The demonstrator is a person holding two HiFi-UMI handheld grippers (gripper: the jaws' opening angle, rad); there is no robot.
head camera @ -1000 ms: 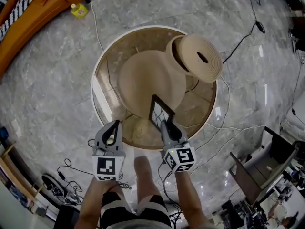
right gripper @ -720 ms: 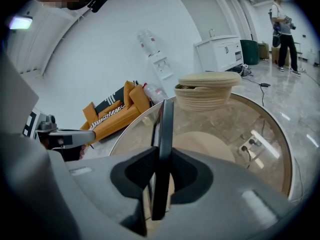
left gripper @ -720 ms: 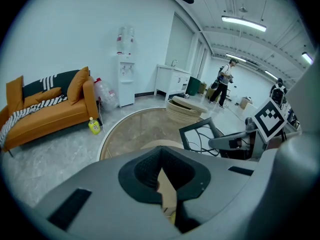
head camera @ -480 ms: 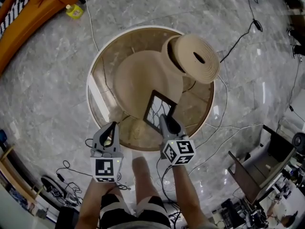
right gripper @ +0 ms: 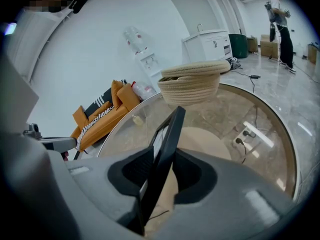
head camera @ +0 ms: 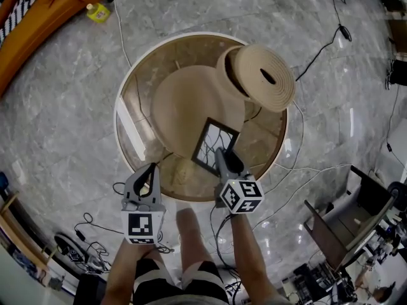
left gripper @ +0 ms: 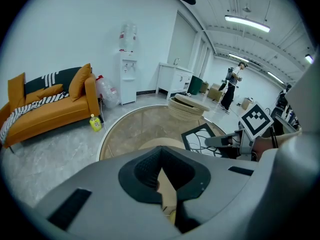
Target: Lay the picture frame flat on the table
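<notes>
The picture frame (head camera: 215, 146) lies almost flat on the round glass table (head camera: 145, 68), its near edge loose between the jaws of the right hand-held gripper (head camera: 222, 152), which have just been opening; the left hand-held gripper (head camera: 152, 166) hovers nearby, clenched and empty

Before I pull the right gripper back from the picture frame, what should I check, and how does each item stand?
1. Picture frame flat on the table: not ok; it slants, near edge raised.
2. Right gripper let go: its jaws have just been opening, with the frame's edge between them and a gap on one side. Whether the frame leans on the other jaw: cannot tell.
3. Glass around the frame bare: ok.
4. Woven basket apart from the frame: ok.
5. Left gripper out of the way: ok; shut, empty, at the table's near edge.
</notes>
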